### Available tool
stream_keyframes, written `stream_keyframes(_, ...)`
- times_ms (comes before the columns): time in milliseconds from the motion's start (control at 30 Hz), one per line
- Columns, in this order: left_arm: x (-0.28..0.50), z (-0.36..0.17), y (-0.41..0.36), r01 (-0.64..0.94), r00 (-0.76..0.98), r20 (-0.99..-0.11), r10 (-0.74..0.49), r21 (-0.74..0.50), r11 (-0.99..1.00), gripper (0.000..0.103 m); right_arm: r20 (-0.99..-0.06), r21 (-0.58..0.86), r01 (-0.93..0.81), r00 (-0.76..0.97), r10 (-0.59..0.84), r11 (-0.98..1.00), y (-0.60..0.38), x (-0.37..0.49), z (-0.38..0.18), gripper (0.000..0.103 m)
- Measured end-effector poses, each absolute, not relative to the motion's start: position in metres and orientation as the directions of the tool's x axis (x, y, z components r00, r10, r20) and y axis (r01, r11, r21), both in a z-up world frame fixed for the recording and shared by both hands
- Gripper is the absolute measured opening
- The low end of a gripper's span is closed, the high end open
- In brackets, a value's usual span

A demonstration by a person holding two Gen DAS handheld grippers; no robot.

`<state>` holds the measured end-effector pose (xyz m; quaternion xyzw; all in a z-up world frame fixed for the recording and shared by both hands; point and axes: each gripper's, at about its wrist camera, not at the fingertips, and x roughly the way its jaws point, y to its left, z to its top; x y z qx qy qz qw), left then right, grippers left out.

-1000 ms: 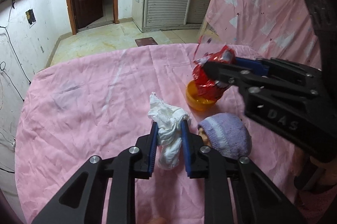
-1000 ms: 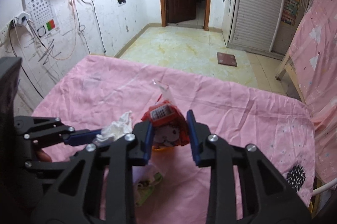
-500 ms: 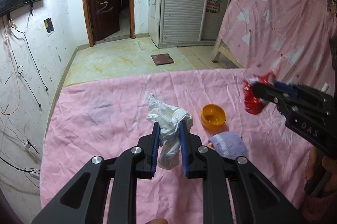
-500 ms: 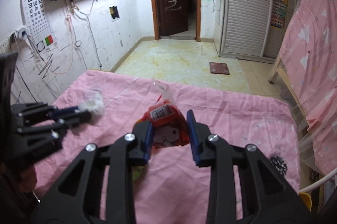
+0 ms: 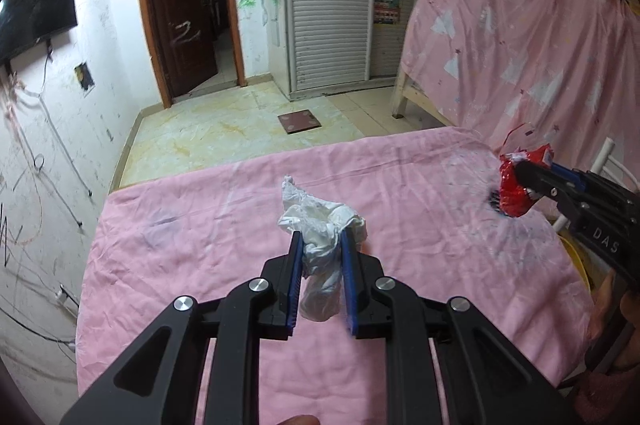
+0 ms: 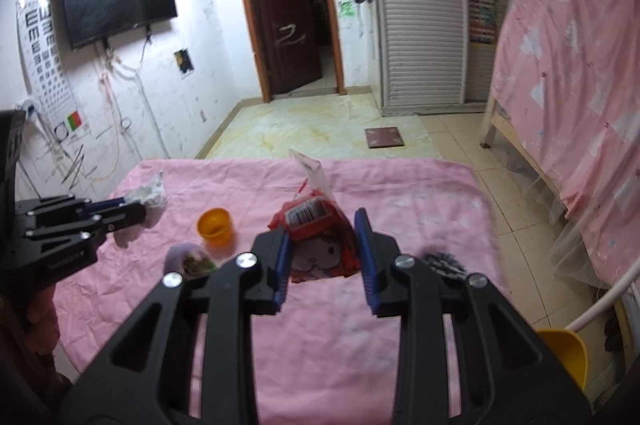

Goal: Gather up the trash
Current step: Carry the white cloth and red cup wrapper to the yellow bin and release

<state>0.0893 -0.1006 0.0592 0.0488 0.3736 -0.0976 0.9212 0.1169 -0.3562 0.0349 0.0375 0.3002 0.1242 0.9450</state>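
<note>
My left gripper (image 5: 320,245) is shut on a crumpled white tissue (image 5: 322,225) and holds it well above the pink-covered table (image 5: 200,237). It also shows in the right wrist view (image 6: 150,199) at the left. My right gripper (image 6: 322,221) is shut on a red snack wrapper (image 6: 320,241) with a cartoon face and barcode, held above the table's right part. In the left wrist view the wrapper (image 5: 516,191) hangs near the table's right edge.
An orange cup (image 6: 215,225) and a small purple-capped doll (image 6: 188,259) stand on the table left of the wrapper. A dark print (image 6: 444,261) marks the cloth. A yellow bin (image 6: 564,357) sits beside the table at lower right, next to a white chair frame (image 6: 608,295).
Both grippers have risen and drawn back from the cup, each keeping its load. The right gripper has moved right toward the table's edge; the cup has left the left wrist view.
</note>
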Motion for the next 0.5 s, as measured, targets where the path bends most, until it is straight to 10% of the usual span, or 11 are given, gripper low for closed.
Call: stream_keyframes(500, 0.056, 0.064, -0.244, 0.434, 0.656, -0.71, -0.258, 0.074, 0.898, 0.011, -0.506, 0.26, 0.006, 0.852, 0.131, 0.966, -0.496, 0.04, 0.02, 0.028)
